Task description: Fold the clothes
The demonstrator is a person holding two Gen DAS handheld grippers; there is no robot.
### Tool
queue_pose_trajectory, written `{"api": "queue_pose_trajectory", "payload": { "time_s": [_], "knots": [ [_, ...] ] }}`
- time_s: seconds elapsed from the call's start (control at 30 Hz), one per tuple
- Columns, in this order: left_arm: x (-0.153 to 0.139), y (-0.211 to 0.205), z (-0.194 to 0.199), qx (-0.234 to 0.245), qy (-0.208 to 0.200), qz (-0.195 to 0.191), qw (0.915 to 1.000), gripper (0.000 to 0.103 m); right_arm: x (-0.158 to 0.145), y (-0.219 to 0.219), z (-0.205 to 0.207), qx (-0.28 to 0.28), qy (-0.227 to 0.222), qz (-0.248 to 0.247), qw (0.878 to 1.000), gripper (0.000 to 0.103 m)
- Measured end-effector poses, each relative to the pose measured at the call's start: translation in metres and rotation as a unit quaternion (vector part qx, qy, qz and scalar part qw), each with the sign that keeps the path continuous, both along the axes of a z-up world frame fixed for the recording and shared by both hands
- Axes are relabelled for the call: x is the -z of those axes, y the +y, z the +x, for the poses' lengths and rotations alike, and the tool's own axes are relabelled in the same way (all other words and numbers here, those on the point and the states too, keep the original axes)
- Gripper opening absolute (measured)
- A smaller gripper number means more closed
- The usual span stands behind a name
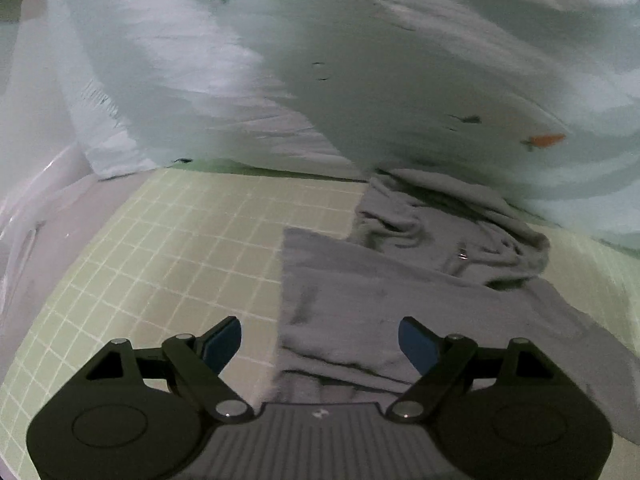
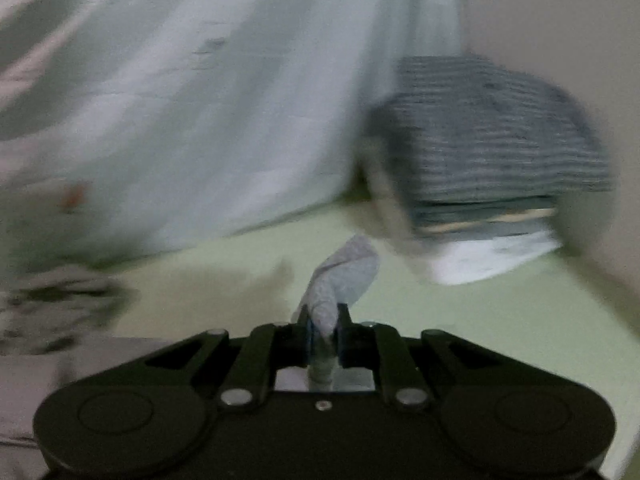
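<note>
grey cloth (image 2: 344, 276) pinched between right gripper (image 2: 323, 330) jaws.

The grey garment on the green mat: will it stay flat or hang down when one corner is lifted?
The grey garment probably droops: its upper part already lies crumpled in soft folds. It looks light, since a thin pinch of grey cloth stands in the right gripper. It likely drags along the mat.
</note>
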State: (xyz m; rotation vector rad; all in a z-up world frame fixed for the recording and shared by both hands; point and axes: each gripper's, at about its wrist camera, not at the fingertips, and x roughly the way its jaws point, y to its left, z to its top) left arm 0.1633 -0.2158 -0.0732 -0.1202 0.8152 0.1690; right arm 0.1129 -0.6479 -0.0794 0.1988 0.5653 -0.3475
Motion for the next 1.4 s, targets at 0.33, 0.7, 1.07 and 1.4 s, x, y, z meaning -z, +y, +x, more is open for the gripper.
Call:
{"api": "queue_pose_trajectory", "payload": {
  "time_s": [0.33,0.7,1.07,1.4],
  "knots": [
    [0.011,0.041,-0.009,-0.049,0.011,-0.027,0.9984,0.086,0.030,0.118,0.028,-0.150,0.078,-0.015,0.985,0.097],
    [0.015,-0.054,-0.003,0.024,0.037,-0.012,0.9989,0.086,0.051,0.027,0.002,-0.057,0.124,-0.026,0.990,0.103],
    [0.049,-0.181,0.002,0.114,0.086,-0.026,0.9893,0.084,0.079,-0.056,-0.014,-0.051,0.166,-0.009,0.985,0.103],
    [0.079,-0.212,0.004,0.099,0.122,-0.053,0.9861,0.038,0.096,-0.093,-0.024,-0.063,0.196,-0.019,0.978,0.103]
  ]
}}
